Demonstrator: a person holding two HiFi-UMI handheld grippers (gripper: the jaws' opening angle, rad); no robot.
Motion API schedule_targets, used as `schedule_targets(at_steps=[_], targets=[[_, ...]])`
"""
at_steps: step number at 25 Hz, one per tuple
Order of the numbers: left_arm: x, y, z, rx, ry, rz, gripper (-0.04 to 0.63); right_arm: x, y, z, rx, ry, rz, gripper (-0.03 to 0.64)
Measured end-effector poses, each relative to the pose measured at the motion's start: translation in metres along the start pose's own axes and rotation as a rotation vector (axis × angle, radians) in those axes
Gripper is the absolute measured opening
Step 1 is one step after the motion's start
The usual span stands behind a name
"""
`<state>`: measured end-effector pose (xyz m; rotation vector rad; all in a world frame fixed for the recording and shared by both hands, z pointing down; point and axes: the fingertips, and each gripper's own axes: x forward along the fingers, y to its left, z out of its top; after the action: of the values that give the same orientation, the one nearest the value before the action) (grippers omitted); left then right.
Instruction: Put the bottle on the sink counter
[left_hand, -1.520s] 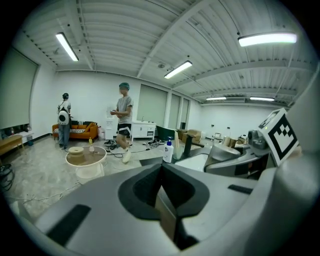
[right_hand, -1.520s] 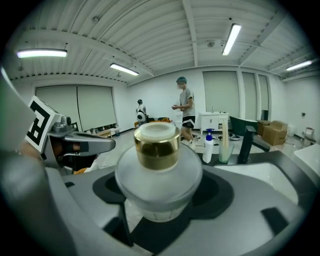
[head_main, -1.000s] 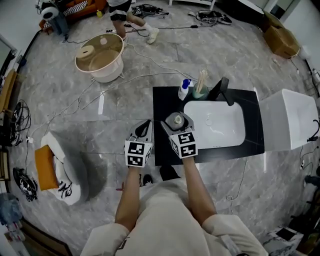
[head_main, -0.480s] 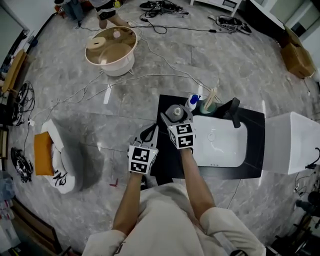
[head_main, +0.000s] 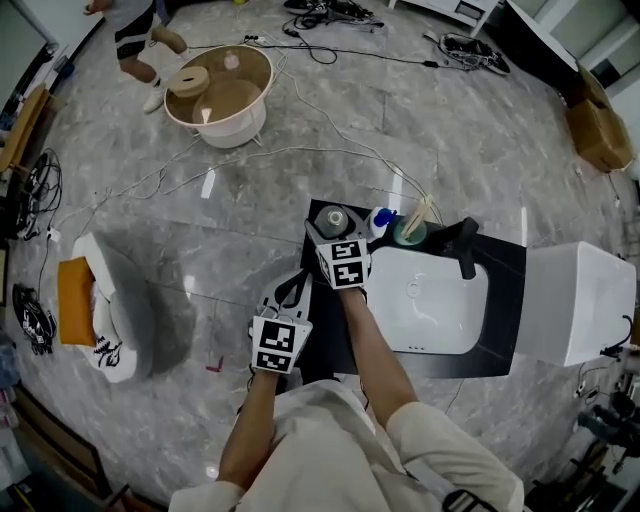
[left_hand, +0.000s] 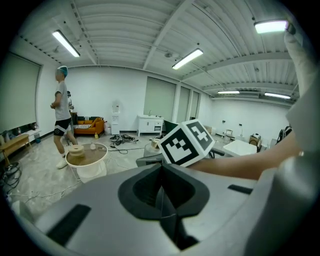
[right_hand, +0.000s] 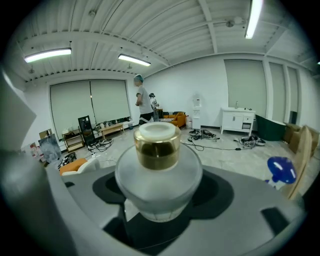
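Over the far left corner of the black sink counter (head_main: 505, 300), the right gripper (head_main: 331, 228) holds the bottle (head_main: 331, 215) upright. In the right gripper view the bottle (right_hand: 159, 175) sits between the two jaws, which are clamped against its sides. The right gripper (right_hand: 160, 207) carries nothing else.

Bottle appearance: a squat, rounded body of frosted, cloudy glass, widest at the shoulder and narrowing towards the base. A shiny gold collar (right_hand: 158, 152) rings the neck, and a flat white cap (right_hand: 158, 131) sits on top. Contents cannot be made out. No view shows whether the base touches the counter.

Adjacent items: a blue-topped pump bottle (head_main: 381, 220) stands just beside the held bottle, on the side towards the basin. A cup (head_main: 408, 234) holding pale sticks stands next to that. The white basin (head_main: 435, 295) is set into the counter, with a black tap (head_main: 466, 245) at its far edge.

The left gripper (head_main: 294, 284) hangs just beside the counter's left edge, over the grey marble floor (head_main: 200, 230), apart from the bottle. In the left gripper view, the left gripper (left_hand: 162, 200) has its jaws pressed together with nothing between them.

Background: a round cream tub (head_main: 218, 95) stands on the floor well away from the counter. A person (left_hand: 61, 115) in a white top and dark shorts is near it.
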<state>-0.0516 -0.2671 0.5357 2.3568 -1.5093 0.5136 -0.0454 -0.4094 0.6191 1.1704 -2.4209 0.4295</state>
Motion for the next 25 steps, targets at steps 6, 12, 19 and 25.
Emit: schedule_targets(at_steps=[6,12,19,25], targets=[[-0.004,0.004,-0.009,-0.018,0.024,0.027,0.006,0.024,-0.012,-0.007,-0.011,0.004,-0.011,0.337],[-0.008,0.021,-0.02,-0.04,0.038,0.082,0.006,0.046,-0.023,-0.023,-0.024,0.034,-0.011,0.337],[-0.013,0.027,-0.022,-0.04,0.011,0.119,0.006,0.06,-0.024,-0.041,0.01,0.071,-0.01,0.337],[-0.021,0.03,-0.035,-0.047,0.041,0.127,0.006,0.07,-0.025,-0.055,-0.014,0.113,-0.011,0.337]])
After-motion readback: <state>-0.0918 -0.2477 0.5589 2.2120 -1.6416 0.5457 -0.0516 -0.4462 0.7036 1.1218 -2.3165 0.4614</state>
